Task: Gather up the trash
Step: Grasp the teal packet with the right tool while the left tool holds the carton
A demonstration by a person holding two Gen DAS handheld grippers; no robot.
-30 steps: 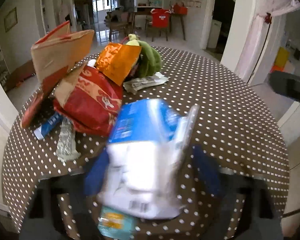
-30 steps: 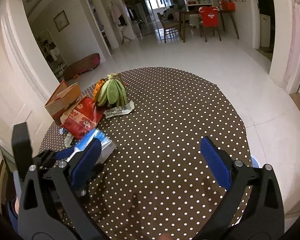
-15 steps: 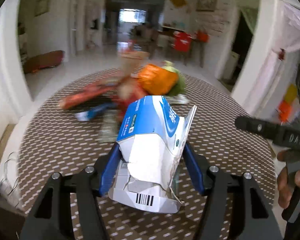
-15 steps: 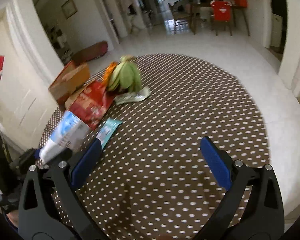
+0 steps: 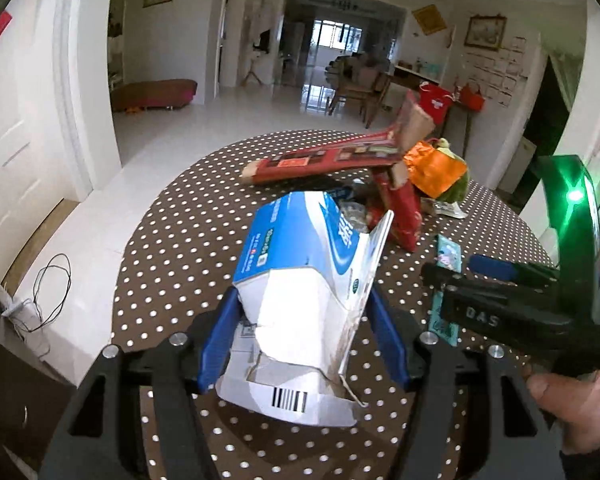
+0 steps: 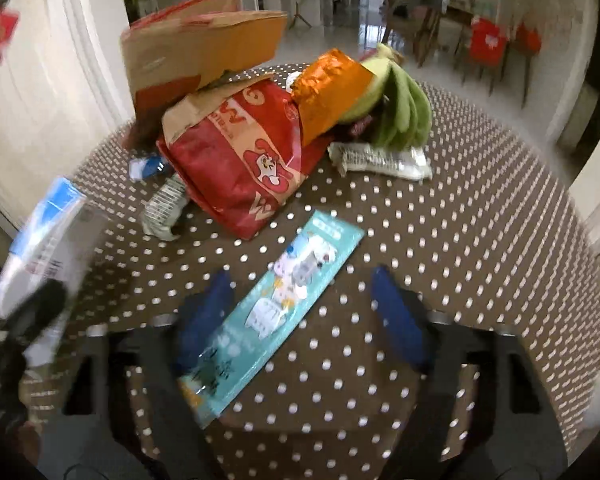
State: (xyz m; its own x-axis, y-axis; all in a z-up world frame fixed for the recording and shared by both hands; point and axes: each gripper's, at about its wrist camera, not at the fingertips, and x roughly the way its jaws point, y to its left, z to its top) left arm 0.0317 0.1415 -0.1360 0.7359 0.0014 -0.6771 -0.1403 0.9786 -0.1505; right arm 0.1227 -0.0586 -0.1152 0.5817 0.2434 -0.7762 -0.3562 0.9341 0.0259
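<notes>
Left wrist view: the left tongs [image 5: 306, 336] are closed on a torn blue-and-white carton [image 5: 300, 280], blue pads pressed against both its sides, the carton lifted off the polka-dot surface [image 5: 172, 264] with its barcode end toward the camera. Beyond it the surface's left rim curves away over bare white floor [image 5: 220, 120], with wide room on that side. At the far right the right tongs [image 5: 496, 276] come in low above a teal flat packet [image 5: 448, 252], held by a hand [image 5: 576, 404].

From the right wrist view, the right tongs [image 6: 304, 312] stand wide apart, one blue finger on each side of the teal flat packet [image 6: 276, 300], gripping nothing; whether the pads touch the surface cannot be told. The packet lies flat and diagonal, apart from the heap behind it: a red snack bag [image 6: 240, 160], an orange foil bag [image 6: 328, 88], a cardboard box [image 6: 196, 48], a green banana bunch [image 6: 400, 108] and a white wrapper [image 6: 380, 160]. A crumpled wrapper [image 6: 164, 208] lies just beside the red bag. To the right of the packet, bare dotted cloth runs to the surface's right edge. The carton [image 6: 44, 236] shows blurred at the left edge.
</notes>
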